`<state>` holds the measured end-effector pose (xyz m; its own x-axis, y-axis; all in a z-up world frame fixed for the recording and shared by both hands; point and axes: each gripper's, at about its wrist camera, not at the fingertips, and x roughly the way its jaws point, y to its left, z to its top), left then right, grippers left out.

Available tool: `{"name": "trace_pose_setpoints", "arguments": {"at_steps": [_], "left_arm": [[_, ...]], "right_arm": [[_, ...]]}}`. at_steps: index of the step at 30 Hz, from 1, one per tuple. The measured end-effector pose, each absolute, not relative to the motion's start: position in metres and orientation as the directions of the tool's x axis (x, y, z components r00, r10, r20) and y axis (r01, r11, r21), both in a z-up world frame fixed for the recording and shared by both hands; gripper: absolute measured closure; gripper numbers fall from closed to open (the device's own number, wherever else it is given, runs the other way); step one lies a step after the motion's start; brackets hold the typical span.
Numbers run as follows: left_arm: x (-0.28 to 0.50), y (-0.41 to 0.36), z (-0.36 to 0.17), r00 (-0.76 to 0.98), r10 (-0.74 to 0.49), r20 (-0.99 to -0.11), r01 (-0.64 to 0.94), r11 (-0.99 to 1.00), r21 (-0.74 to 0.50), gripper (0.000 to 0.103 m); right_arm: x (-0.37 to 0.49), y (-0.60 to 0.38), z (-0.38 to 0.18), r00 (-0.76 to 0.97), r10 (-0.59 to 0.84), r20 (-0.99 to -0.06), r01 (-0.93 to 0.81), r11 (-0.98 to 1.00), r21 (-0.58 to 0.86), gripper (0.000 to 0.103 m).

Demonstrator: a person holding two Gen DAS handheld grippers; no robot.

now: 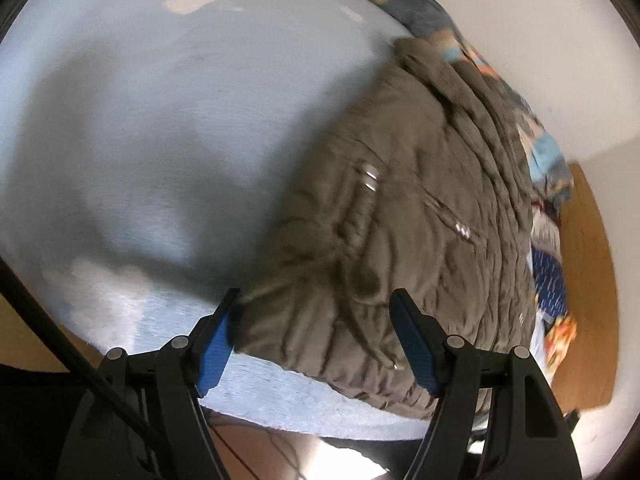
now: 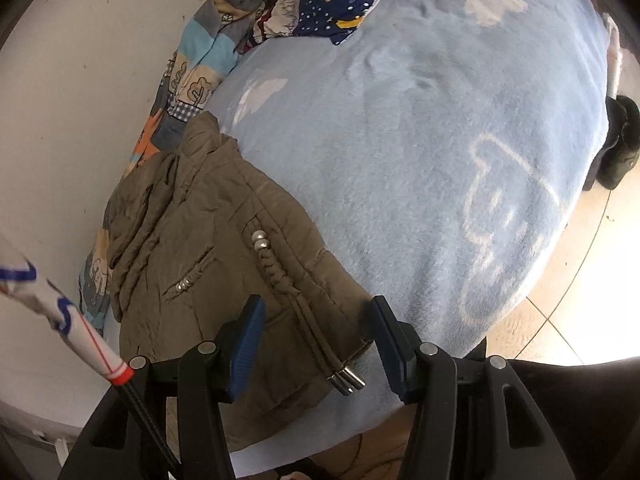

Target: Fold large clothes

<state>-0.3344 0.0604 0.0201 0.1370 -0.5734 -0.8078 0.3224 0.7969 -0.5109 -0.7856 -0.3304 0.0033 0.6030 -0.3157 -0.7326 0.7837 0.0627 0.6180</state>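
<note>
An olive-brown padded jacket (image 2: 208, 248) lies bunched on the bed (image 2: 420, 140), on its light-blue fleece blanket with white cloud prints, close to the near edge and toward the wall side. Both tongs hover over it with nothing gripped. The left tongs (image 1: 316, 340) stand wide apart above the jacket's quilted near corner; the right tongs (image 2: 316, 344) are parted about halfway, over the hem where the drawstring cords (image 2: 344, 376) with metal tips trail out.

To fold it well, I judge each pair of tongs should pinch a full thickness of hem or shoulder, not the cords or the braided trim (image 2: 272, 268), which would slip or drag. The padding is bulky and slick, so a deep bite and a slow lift look wise.

A patchwork quilt (image 2: 192, 76) lies bunched along the wall just behind the jacket, touching it, and a star-printed dark-blue cloth (image 2: 340, 0) lies at the far end. The blanket beside the jacket is open, which gives room to spread it. The bed edge is close below the tongs, so the jacket could slide off.
</note>
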Motion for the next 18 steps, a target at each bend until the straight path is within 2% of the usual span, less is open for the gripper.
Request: {"name": "trace_pose_setpoints", "arguments": {"at_steps": [2,7,10,13,18], "left_arm": [[-0.338,0.053,0.022,0.146,-0.558,-0.817,0.350,0.801,-0.485,0.030],[-0.334,0.055,0.016,0.136,-0.572,-0.809,0.312,0.800,-0.513,0.030],[-0.334,0.055,0.013,0.131,-0.574,-0.809,0.302,0.800,-0.518,0.030],[-0.334,0.055,0.010,0.125,-0.571,-0.812,0.298,0.802,-0.518,0.030],[-0.335,0.051,0.009,0.147,-0.554,-0.820,0.314,0.812,-0.492,0.030]], "right_arm": [[-0.786,-0.331,0.000,0.606,-0.308,-0.734,0.781,0.055,0.622,0.044],[-0.784,-0.331,-0.002,0.593,-0.305,-0.746,0.793,0.057,0.607,0.044],[-0.797,-0.334,-0.007,0.578,-0.332,-0.746,0.788,-0.011,0.616,0.044],[-0.802,-0.338,-0.020,0.590,-0.297,-0.751,0.772,-0.065,0.632,0.043],[-0.796,-0.344,-0.031,0.634,-0.285,-0.719,0.732,-0.080,0.677,0.043]]}}
